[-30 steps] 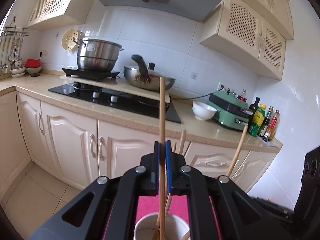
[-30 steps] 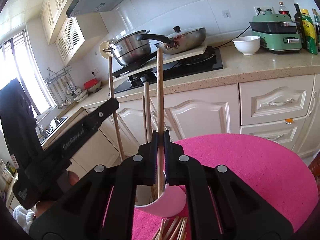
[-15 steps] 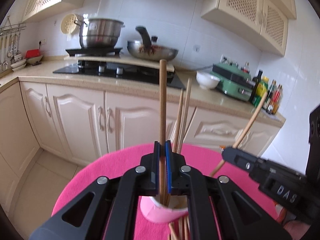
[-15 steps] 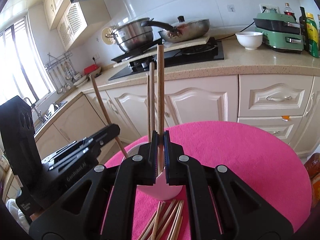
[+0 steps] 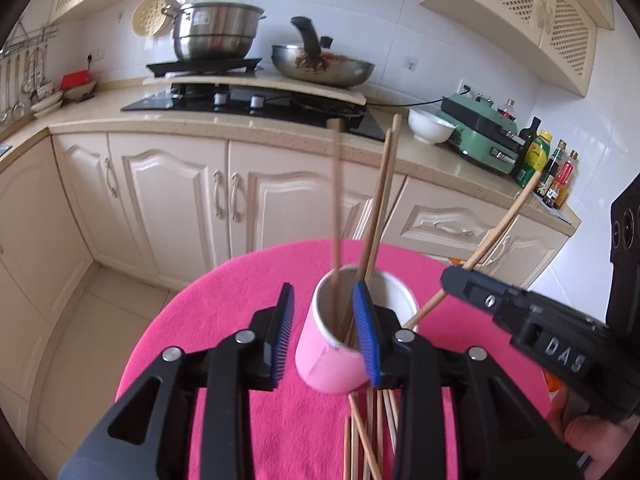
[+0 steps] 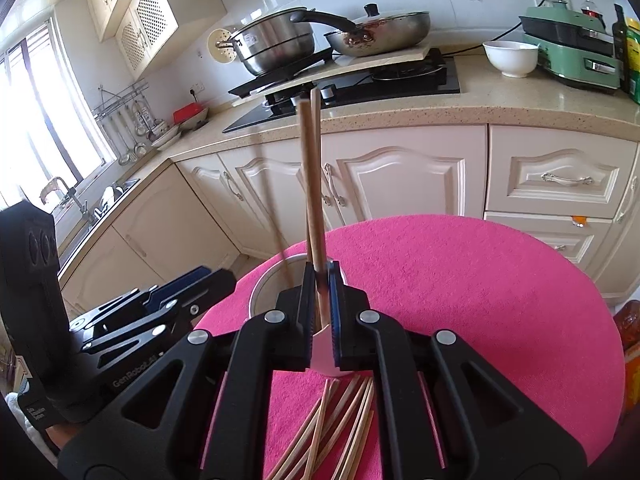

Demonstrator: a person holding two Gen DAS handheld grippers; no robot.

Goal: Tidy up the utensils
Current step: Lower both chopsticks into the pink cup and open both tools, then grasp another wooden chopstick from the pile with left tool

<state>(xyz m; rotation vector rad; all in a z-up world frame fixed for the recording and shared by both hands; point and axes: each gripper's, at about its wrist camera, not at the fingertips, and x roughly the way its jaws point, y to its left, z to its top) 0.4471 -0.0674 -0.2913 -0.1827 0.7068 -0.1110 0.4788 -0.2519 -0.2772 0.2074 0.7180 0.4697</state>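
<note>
Chopsticks [image 5: 362, 436]: thin pale wood, several upright in pink cup [image 5: 340, 360] ahead. Left hand-held gripper [image 5: 325, 340] opening, nothing clamped; right hand-held gripper [image 6: 320, 308] clamped on one chopstick [image 6: 310, 184].

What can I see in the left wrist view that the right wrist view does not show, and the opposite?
Only the left wrist view: the left gripper opening, its jaws apart around the standing chopsticks in the cup. Only the right wrist view: the sink faucet by the window. Both show the pink cloth, loose chopsticks, and the right gripper shut on a chopstick.
</note>
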